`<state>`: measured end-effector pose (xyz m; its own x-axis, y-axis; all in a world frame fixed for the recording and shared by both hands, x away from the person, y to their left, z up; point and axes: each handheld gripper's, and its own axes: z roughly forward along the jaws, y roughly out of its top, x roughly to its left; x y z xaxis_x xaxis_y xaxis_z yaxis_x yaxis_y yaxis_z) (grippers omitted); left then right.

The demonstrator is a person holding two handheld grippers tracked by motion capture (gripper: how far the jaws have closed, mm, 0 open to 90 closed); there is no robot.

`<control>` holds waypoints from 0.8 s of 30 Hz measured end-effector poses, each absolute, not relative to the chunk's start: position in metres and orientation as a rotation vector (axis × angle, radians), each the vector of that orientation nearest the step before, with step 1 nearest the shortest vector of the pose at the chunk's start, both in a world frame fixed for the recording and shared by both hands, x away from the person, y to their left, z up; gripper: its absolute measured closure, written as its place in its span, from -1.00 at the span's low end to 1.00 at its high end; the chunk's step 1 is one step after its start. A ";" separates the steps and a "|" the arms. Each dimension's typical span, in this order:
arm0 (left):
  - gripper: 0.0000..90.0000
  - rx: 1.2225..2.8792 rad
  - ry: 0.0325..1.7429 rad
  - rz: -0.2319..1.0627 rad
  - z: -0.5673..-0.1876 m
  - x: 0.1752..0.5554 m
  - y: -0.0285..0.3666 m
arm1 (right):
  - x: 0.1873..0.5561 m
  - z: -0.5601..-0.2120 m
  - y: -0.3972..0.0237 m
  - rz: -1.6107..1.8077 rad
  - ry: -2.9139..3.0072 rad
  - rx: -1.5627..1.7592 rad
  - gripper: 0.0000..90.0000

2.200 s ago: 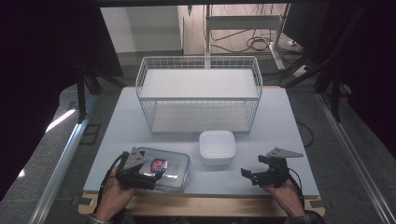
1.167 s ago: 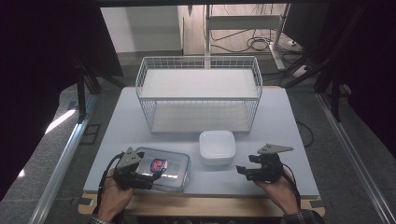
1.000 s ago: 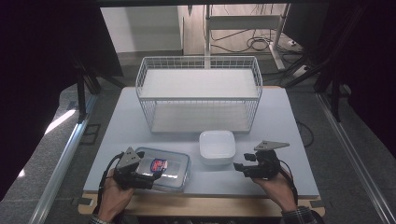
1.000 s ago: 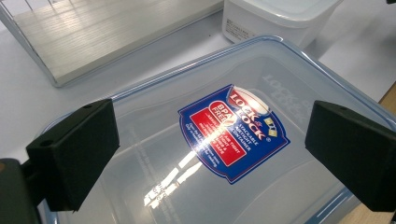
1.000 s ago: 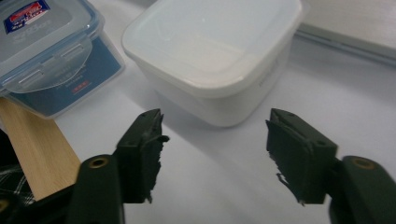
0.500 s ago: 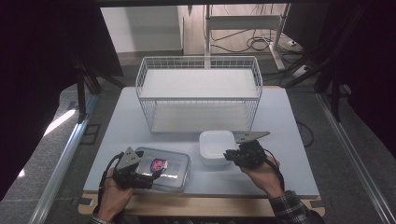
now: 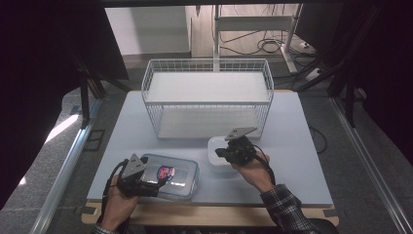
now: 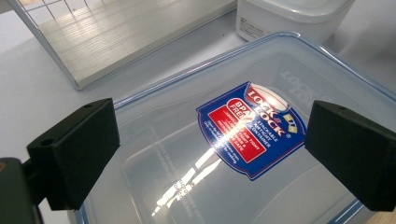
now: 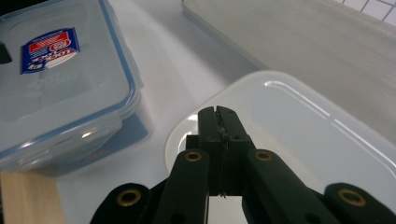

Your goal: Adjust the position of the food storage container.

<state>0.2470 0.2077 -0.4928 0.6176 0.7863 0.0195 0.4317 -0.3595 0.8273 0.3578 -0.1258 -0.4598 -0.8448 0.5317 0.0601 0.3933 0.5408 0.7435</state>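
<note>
- A white wire basket (image 7: 206,97) stands at the far middle of the pale bench (image 7: 292,146), and everything else sits on the near side of it.
- A small white box (image 7: 216,155) with a smooth lid sits just in front of the basket, toward its right end.
- A clear box (image 7: 170,175) with a blue-edged lid and a red and blue sticker (image 8: 252,128) lies nearer still, left of the white box and close to the bench's front edge.
- The right tongs (image 7: 223,152) are over the white box, with the person's right hand (image 7: 254,168) behind them.
- In the right gripper view those tongs (image 9: 218,112) are pressed tight together with nothing between them, and their tips sit over the white lid (image 9: 299,135). I can't quite tell if they touch it.
- The left tongs (image 7: 155,187) are over the near left part of the clear box, held by the left hand (image 7: 117,202).
- In the left gripper view the left tongs (image 8: 210,156) are spread wide, one black jaw on each side of the sticker, above the clear lid (image 8: 196,154).
- A checked sleeve (image 7: 287,212) covers the right arm.
</note>
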 end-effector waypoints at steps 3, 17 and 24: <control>-0.93 2.001 0.959 0.537 -0.493 0.247 0.208 | 0.363 -0.462 -0.116 1.184 2.602 0.782 0.98; -0.92 2.019 0.959 0.563 -0.494 0.247 0.207 | 0.378 -0.474 -0.068 1.092 2.665 0.690 0.98; -0.92 2.011 0.961 0.572 -0.494 0.247 0.208 | 0.379 -0.480 -0.068 1.035 2.667 0.720 0.99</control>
<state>0.2471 0.2079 -0.4941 0.6064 0.7935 0.0507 0.4234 -0.3763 0.8241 0.3793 -0.0675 -0.4804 -0.8637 0.5040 -0.0027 0.3702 0.6380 0.6752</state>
